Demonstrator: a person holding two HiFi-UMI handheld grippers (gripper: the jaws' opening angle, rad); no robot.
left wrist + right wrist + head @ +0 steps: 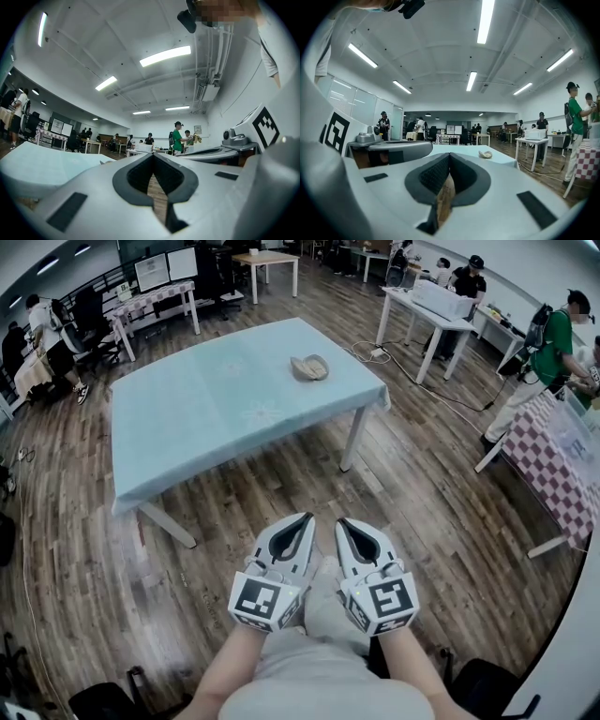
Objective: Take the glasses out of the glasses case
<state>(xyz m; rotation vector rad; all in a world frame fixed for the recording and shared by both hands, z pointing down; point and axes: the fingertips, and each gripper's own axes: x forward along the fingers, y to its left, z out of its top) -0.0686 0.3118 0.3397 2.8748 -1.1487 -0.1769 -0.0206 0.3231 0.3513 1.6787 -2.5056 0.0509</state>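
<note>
Head view: left claw (305,519) and right claw (344,524) closed, empty; glasses case (309,367) on table (187,427).

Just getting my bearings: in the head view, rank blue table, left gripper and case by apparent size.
1. Blue table, largest.
2. Left gripper, but nearness to the camera inflates it.
3. Case, smallest, and farthest away.

Ceiling strip lights (486,21) are flooding the room evenly and glaring white in both gripper views; fisheye lenses are bending and darkening every frame's corners, while the closest foreground is blurring.
</note>
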